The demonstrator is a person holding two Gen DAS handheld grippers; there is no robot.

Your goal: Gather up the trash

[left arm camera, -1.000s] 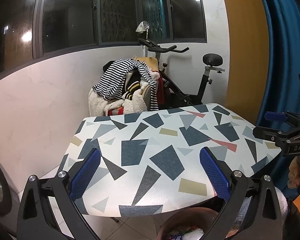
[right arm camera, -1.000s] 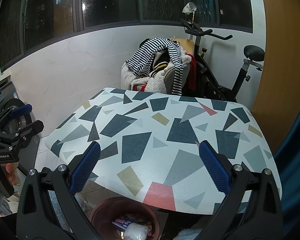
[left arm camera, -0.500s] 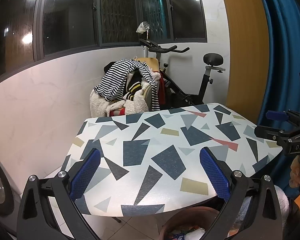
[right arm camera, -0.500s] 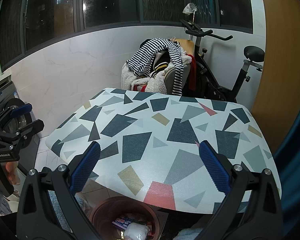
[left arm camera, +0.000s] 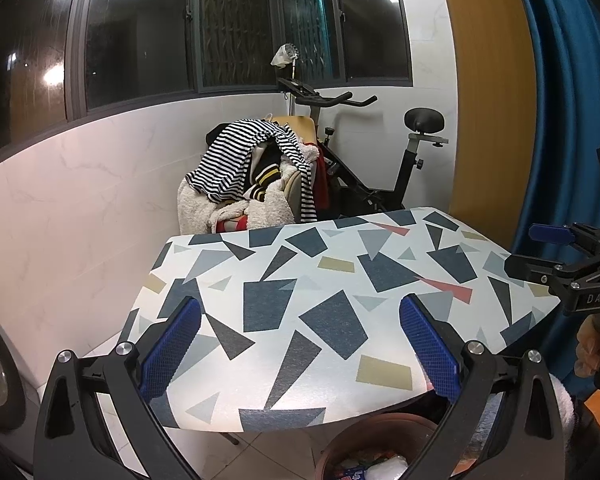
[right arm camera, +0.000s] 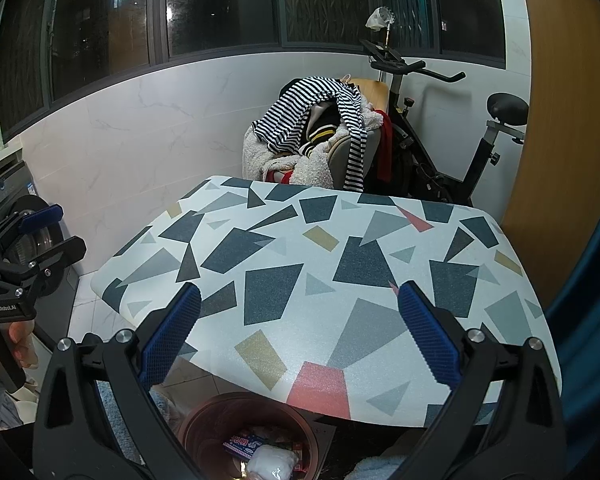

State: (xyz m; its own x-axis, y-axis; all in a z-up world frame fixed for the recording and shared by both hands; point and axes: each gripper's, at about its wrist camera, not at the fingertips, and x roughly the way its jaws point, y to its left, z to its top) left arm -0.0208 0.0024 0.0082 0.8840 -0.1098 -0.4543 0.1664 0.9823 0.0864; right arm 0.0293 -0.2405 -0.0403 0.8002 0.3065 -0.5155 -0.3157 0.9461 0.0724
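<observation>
A brown round trash bin [right arm camera: 204, 420] stands on the floor under the near edge of the table [right arm camera: 300, 264]; it holds a white wad [right arm camera: 272, 462] and a printed wrapper [right arm camera: 242, 442]. The bin also shows in the left wrist view [left arm camera: 364, 436]. My left gripper [left arm camera: 300, 344] is open and empty above the near table edge. My right gripper [right arm camera: 300, 332] is open and empty, above the table edge and the bin. Each gripper shows from the side in the other's view: the right [left arm camera: 556, 256], the left [right arm camera: 40, 232]. The tabletop carries no loose items.
A chair piled with clothes, a striped shirt on top [left arm camera: 236, 160], stands behind the table. An exercise bike [left arm camera: 380, 176] is at the back right. A blue curtain [left arm camera: 572, 120] hangs at the right. A washing machine [right arm camera: 16, 216] stands at the left.
Both views have shifted only slightly; the left gripper has drifted a little. Both grippers stay open and empty.
</observation>
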